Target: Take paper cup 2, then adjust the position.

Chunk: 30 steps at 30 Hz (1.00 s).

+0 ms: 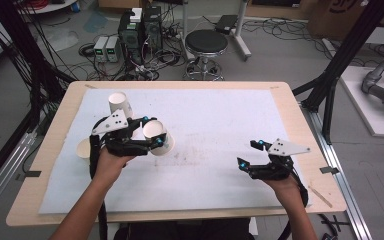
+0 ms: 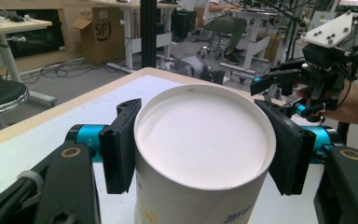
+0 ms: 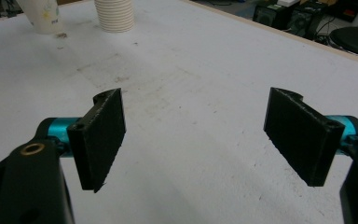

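- left gripper [image 2: 200,154] clamps a white paper cup [image 2: 200,154]; both black pads [image 2: 119,145] press its round wall just under the rim.
- the cup sits between the jaws over the white mat [image 1: 220,130], left of centre, near another cup [image 1: 119,104].
- right gripper [image 3: 198,135] gapes wide, holding nothing, above bare, scuffed mat.

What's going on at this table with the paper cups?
A person holds tongs in each hand. The left tongs are shut on a paper cup, its open mouth facing their camera. The right tongs wait open and empty over the white mat. Another cup stands farther back on the mat.
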Each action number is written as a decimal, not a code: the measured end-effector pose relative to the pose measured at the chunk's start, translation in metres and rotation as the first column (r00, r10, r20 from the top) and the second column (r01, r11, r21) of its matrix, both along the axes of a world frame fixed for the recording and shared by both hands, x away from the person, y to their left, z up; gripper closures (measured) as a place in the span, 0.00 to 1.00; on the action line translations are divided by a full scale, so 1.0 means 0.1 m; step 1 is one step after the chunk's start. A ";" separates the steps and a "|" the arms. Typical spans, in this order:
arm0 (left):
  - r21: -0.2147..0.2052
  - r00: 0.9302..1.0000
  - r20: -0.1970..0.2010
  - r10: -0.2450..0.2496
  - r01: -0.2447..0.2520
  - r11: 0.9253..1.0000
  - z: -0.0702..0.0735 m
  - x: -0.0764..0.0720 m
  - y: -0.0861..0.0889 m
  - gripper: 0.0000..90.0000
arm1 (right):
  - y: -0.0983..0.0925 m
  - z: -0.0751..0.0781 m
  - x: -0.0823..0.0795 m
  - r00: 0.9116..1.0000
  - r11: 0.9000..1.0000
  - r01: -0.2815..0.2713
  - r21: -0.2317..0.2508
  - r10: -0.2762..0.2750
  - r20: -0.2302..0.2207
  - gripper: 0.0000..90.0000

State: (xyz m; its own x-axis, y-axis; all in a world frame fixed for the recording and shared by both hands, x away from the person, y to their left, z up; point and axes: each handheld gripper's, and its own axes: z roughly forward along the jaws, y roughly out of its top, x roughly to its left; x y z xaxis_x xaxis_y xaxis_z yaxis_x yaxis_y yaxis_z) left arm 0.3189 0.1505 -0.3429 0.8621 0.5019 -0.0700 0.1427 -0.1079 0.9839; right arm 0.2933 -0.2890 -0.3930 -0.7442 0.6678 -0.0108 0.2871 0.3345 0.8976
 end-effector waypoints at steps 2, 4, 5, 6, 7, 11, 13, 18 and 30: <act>0.004 1.000 -0.003 -0.005 0.005 1.000 -0.02 -0.01 -0.02 0.39 | 0.00 0.00 0.00 1.000 1.000 -0.003 -0.001 0.003 0.003 0.24; 0.005 1.000 -0.011 -0.008 0.008 1.000 -0.03 0.00 -0.04 0.39 | 0.01 0.00 0.00 1.000 1.000 -0.004 0.003 0.004 0.001 0.24; 0.005 1.000 -0.012 -0.007 0.007 1.000 -0.04 0.00 -0.04 0.39 | 0.01 0.00 0.00 1.000 1.000 -0.005 0.003 0.005 0.001 0.23; 0.002 1.000 -0.016 -0.007 0.007 1.000 -0.06 0.00 -0.05 0.39 | 0.01 0.00 0.00 1.000 1.000 -0.008 0.003 0.008 -0.003 0.24; 0.002 1.000 -0.017 -0.008 0.008 1.000 -0.07 0.00 -0.05 0.39 | 0.02 0.00 -0.01 1.000 1.000 -0.008 -0.002 0.008 -0.006 0.24; -0.001 1.000 -0.029 -0.006 0.006 1.000 -0.11 0.00 -0.06 0.39 | 0.02 -0.02 -0.01 1.000 1.000 -0.006 -0.010 0.006 -0.014 0.23; -0.004 1.000 -0.027 -0.006 0.006 1.000 -0.12 0.00 -0.06 0.39 | 0.01 -0.01 -0.03 1.000 1.000 -0.008 -0.003 0.008 -0.011 0.24; -0.005 1.000 -0.029 -0.010 0.010 1.000 -0.13 0.00 -0.08 0.39 | 0.01 0.01 -0.04 1.000 1.000 -0.015 0.006 0.015 -0.001 0.24; -0.014 0.999 -0.029 -0.040 0.040 0.999 -0.13 -0.02 -0.13 0.39 | 0.11 0.02 -0.06 0.999 0.999 -0.043 0.007 0.043 -0.010 0.24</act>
